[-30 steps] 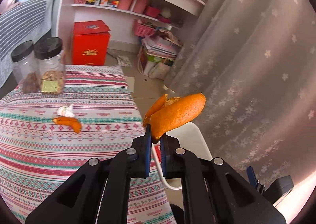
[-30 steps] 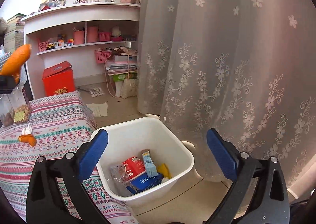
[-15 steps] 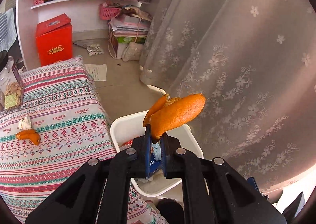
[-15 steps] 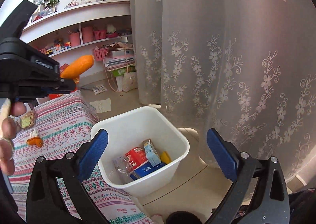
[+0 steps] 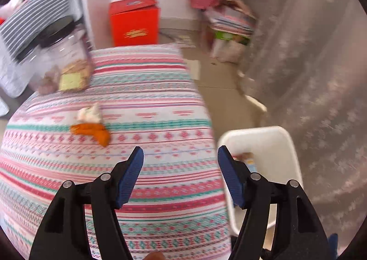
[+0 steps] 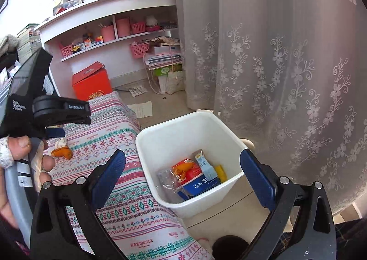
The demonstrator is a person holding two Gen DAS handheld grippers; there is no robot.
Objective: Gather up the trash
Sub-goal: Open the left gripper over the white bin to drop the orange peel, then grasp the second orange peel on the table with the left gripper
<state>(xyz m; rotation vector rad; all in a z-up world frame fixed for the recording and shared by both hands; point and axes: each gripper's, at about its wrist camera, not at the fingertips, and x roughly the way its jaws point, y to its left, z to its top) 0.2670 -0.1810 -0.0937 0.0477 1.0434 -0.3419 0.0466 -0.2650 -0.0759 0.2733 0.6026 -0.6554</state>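
My left gripper (image 5: 180,154) hangs over the striped tablecloth (image 5: 149,90), jaws opening and nothing between them. Ahead of it on the cloth lie an orange peel (image 5: 91,131) and a crumpled white tissue (image 5: 89,113). The white bin (image 5: 275,136) stands off the table's right edge. In the right wrist view my right gripper (image 6: 182,154) is open and empty above the bin (image 6: 183,120), where a piece of orange peel (image 6: 183,167) lies on several wrappers. The left gripper (image 6: 76,123), held by a hand, shows at the left above the table's peel (image 6: 62,152).
Two black-lidded jars (image 5: 64,53) stand at the table's far left. A red box (image 5: 135,24) sits on the floor by white shelves (image 6: 110,3). A flowered curtain (image 6: 275,53) hangs close behind the bin. Papers and bags are piled on the floor beyond.
The left gripper let go of the large orange peel, its jaws opened, and it swung from above the bin down toward the table. The peel now lies in the bin.
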